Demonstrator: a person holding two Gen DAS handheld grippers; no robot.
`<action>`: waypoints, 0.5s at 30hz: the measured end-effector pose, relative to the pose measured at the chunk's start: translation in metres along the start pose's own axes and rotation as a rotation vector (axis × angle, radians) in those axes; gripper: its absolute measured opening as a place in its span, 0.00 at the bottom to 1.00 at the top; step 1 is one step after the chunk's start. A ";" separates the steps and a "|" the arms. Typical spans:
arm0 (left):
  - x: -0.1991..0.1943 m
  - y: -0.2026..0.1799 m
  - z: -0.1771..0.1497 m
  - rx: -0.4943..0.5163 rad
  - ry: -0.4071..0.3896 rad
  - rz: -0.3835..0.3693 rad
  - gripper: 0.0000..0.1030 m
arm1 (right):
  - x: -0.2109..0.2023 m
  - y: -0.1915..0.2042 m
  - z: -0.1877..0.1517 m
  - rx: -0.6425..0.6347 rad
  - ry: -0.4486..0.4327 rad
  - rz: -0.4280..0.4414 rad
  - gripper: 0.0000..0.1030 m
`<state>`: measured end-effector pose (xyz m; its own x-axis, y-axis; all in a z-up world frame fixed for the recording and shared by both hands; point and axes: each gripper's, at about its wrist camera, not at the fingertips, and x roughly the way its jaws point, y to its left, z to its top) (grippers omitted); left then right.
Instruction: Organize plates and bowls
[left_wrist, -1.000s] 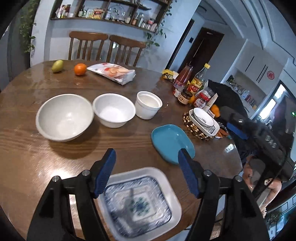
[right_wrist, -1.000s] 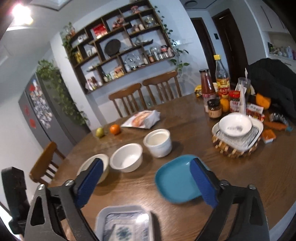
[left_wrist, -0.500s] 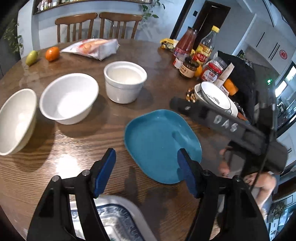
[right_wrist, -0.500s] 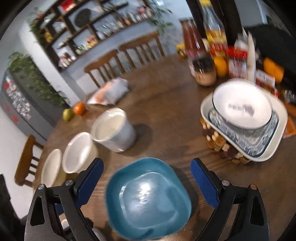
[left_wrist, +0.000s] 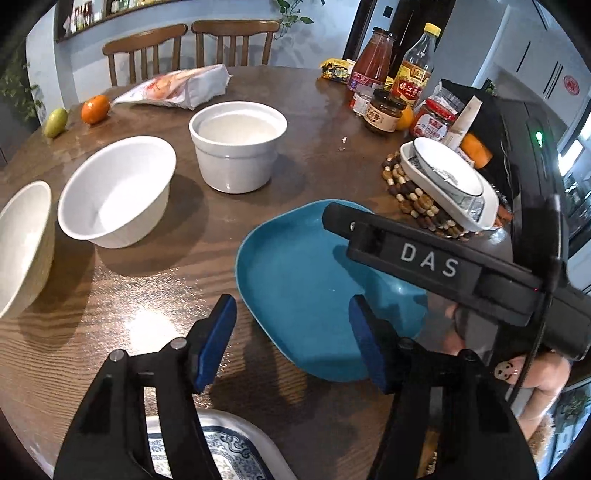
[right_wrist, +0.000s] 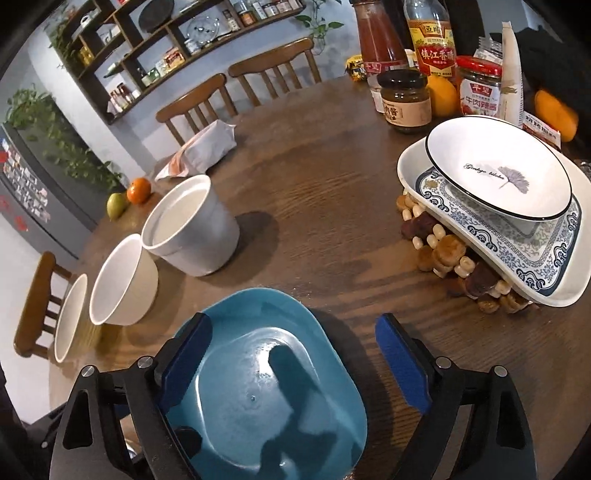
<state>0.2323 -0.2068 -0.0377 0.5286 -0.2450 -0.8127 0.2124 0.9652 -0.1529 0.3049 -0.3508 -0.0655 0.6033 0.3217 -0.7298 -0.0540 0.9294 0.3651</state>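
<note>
Stacked, done: ginkgo plate (right_wrist: 498, 177) on patterned plate (right_wrist: 517, 254), both on bead trivet (right_wrist: 443, 251), table's 3 o'clock in the right view.

Loose, to do:
- Teal plate (right_wrist: 266, 384), flat at 6 o'clock, judged the item in hand.
- Patterned dish (left_wrist: 221, 450), 6 o'clock edge of the left view, behind the left gripper.
- Ramekin (left_wrist: 236, 147), white bowl (left_wrist: 114, 192), cream bowl (left_wrist: 18, 243), in a row from 12 to 9 o'clock.

Tools:
- Left gripper (left_wrist: 291, 336): jaws apart, just closing, straddling the teal plate's near rim, no grip.
- Right gripper (right_wrist: 291, 354): wide, just narrowing, teal plate below, unheld.

Progress: judged early; two of seven pieces stacked.
</note>
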 end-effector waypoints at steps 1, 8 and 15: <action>0.001 -0.001 0.000 0.004 -0.002 0.004 0.56 | 0.002 -0.001 0.002 -0.002 0.006 0.003 0.85; 0.005 -0.005 -0.004 0.034 0.008 0.007 0.45 | 0.009 -0.001 0.002 -0.002 0.033 0.001 0.74; 0.006 -0.010 -0.006 0.058 -0.004 0.038 0.42 | 0.009 0.002 0.000 -0.018 0.033 0.003 0.73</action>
<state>0.2291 -0.2170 -0.0446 0.5405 -0.2090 -0.8150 0.2395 0.9668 -0.0890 0.3101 -0.3465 -0.0710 0.5768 0.3296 -0.7475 -0.0703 0.9316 0.3565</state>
